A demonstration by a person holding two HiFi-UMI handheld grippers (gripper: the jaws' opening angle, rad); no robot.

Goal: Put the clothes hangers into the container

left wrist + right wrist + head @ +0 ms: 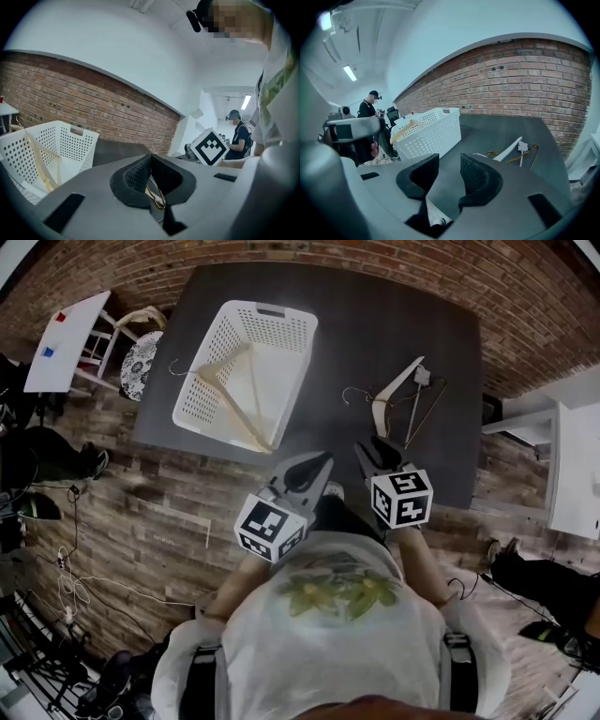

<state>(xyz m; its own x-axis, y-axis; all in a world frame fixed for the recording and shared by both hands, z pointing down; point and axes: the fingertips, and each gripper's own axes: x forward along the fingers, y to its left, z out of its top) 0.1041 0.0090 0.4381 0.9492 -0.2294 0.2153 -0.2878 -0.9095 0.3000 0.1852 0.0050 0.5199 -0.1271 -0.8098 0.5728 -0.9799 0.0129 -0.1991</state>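
L gripper (151,164) has its jaws pressed together w/ nothing between them. R gripper (450,169) has its jaws spread & empty, over the table's (375,324) near edge. 1 hanger (230,395) lies in the basket (281,310), hook over its left rim; the other hangers (398,397) lie piled on the table, right of the basket, near the R gripper.

Perforated plastic basket (202,390), matt table (375,324)

No letters, numbers, brand names or signs can be read. The only printed marks are black-and-white square patterns on the cube (270,526) on the left gripper (314,465) and the cube (402,498) on the right gripper (370,454). They form no readable characters.
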